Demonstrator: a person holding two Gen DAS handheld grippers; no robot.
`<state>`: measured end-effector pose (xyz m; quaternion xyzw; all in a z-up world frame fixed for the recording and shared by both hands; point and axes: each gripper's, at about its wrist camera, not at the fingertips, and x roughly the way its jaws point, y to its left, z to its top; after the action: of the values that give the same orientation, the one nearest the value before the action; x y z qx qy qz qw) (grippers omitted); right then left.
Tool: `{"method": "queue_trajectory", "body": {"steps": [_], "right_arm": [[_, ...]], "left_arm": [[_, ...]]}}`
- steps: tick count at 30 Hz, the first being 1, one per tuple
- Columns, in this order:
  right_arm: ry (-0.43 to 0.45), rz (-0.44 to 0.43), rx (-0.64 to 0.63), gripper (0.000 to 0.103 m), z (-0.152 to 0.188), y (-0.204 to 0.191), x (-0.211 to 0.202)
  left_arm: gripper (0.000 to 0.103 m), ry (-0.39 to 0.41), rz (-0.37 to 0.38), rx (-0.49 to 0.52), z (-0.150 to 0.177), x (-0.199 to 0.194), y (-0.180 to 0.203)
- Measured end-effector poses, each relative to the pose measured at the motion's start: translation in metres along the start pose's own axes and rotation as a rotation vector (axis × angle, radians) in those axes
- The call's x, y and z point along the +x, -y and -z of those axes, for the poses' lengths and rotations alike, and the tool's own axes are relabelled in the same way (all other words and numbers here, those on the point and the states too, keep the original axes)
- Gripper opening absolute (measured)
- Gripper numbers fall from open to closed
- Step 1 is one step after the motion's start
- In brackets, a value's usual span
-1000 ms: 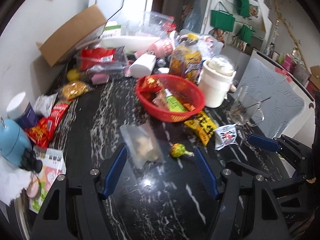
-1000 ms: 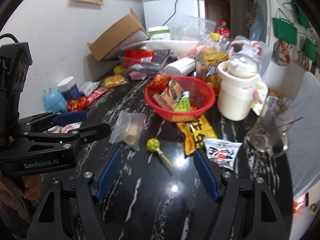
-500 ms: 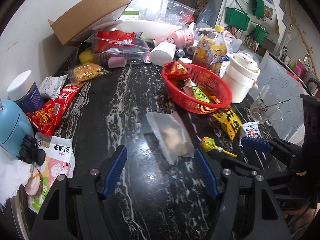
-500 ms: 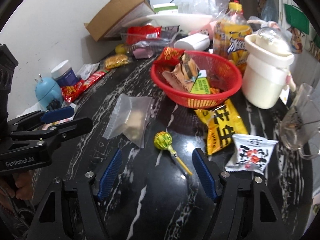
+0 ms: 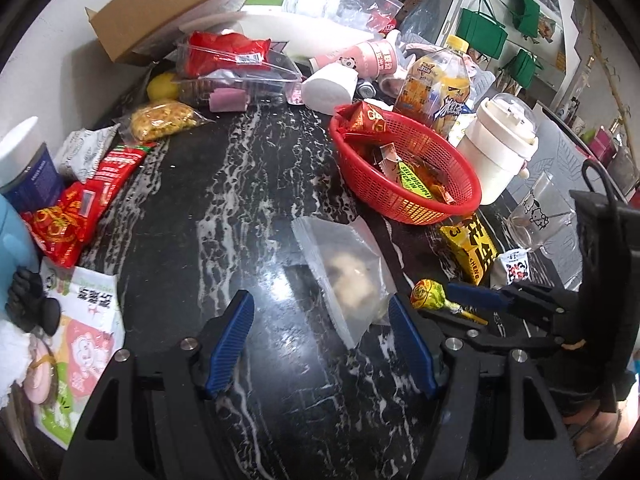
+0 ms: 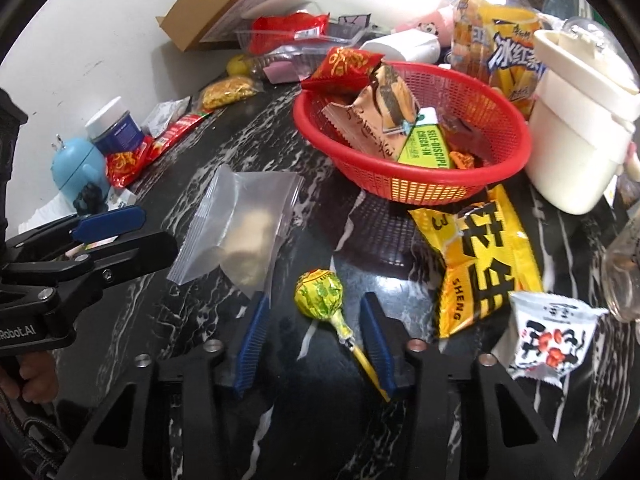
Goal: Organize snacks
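R gripper (image 6: 316, 334) jaws half-closed astride the lollipop (image 6: 320, 294), crinkly yellow-green wrapper, not clamped yet. L gripper (image 5: 320, 322) wide open, empty, over frosted zip bag (image 5: 348, 268). Both lie in front of red mesh basket (image 6: 432, 188). Glossy yellow packet (image 6: 480, 256) beside basket. Bag contents unclear.

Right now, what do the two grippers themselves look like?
Both are matte black frames with silver screws. Each gripper carries two ribbed blue finger pads. The left gripper shows white lettering ending "Robot.AI" in the right wrist view; the right gripper has a black cable above its body. Bare fingers grip the left handle.
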<state>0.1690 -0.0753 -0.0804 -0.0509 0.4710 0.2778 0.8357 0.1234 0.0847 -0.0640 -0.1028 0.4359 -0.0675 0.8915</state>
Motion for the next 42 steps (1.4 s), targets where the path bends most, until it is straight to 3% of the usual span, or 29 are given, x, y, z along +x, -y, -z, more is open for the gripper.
{"method": "queue_trajectory", "body": {"steps": [6, 22, 25, 27, 36, 38, 42], "right_arm": [[-0.009, -0.020, -0.003, 0.025, -0.003, 0.003, 0.006], [-0.003, -0.030, 0.042, 0.025, 0.011, 0.021, -0.007], [-0.003, -0.024, 0.048, 0.025, 0.014, 0.022, -0.010], [-0.004, -0.017, 0.051, 0.025, 0.017, 0.022, -0.011], [0.008, -0.019, 0.070, 0.025, 0.036, 0.024, -0.025], [0.006, -0.017, 0.079, 0.020, 0.040, 0.025, -0.026], [0.011, -0.023, 0.095, 0.020, 0.048, 0.028, -0.031]], "left_arm": [[0.069, -0.017, 0.016, 0.000, -0.007, 0.011, 0.004], [0.069, -0.087, 0.014, 0.012, -0.015, 0.057, 0.020], [0.050, -0.087, 0.009, 0.025, -0.013, 0.057, 0.024], [0.047, -0.081, 0.015, 0.028, -0.013, 0.055, 0.026], [0.042, -0.081, 0.036, 0.086, 0.003, 0.035, 0.041], [0.042, -0.093, 0.054, 0.081, 0.007, 0.033, 0.043], [0.042, -0.097, 0.050, 0.083, 0.015, 0.028, 0.045]]}}
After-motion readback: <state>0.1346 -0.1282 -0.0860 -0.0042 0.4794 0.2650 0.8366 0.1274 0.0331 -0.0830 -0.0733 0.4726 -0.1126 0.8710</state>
